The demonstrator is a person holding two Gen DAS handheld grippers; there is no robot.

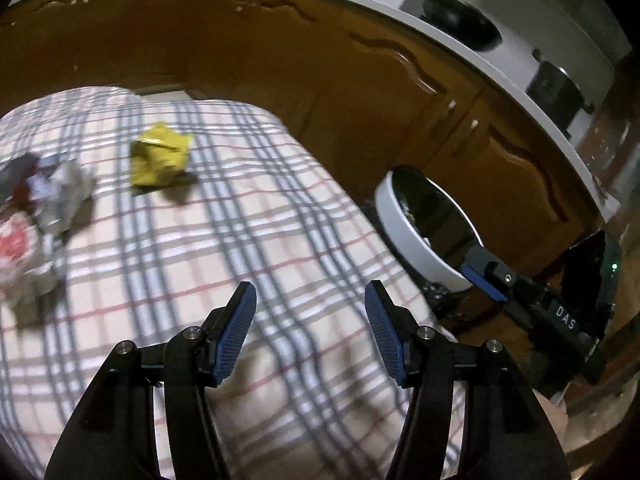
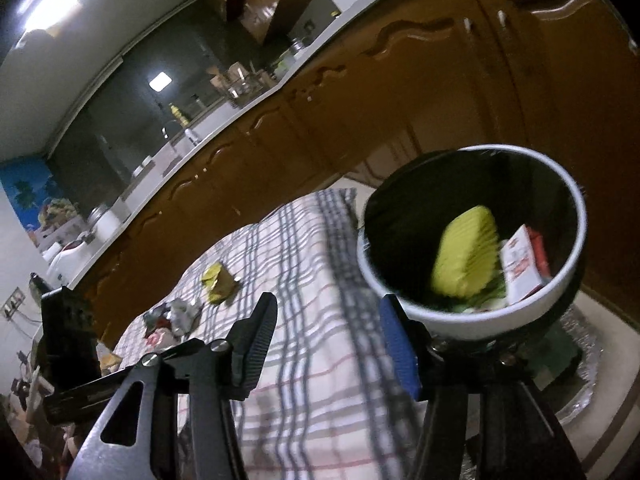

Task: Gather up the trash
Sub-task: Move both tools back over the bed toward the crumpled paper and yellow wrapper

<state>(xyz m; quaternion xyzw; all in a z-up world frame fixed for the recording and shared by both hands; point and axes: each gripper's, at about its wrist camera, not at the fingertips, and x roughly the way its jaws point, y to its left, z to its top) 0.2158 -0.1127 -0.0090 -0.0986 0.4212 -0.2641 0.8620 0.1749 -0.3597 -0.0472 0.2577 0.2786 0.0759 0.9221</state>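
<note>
A crumpled yellow wrapper (image 1: 160,158) lies on the plaid tablecloth (image 1: 224,248), far ahead and left of my open, empty left gripper (image 1: 310,320). Crumpled silver, red and white trash (image 1: 44,200) lies at the cloth's left edge. A white bin with a black liner (image 1: 424,232) stands on the floor right of the table. In the right wrist view my right gripper (image 2: 332,344) is open and empty just before the bin (image 2: 472,236). A yellow piece (image 2: 468,256), blurred, is inside the bin beside a red and white carton (image 2: 520,264). The wrapper (image 2: 218,282) and silver trash (image 2: 176,316) show farther back.
Brown wooden cabinets (image 1: 360,92) under a white counter curve behind the table. A black pan (image 1: 460,16) and a pot (image 1: 556,92) sit on the counter. My right gripper's body (image 1: 532,300) shows at right near the bin. Silver foil (image 2: 580,380) lies under the bin.
</note>
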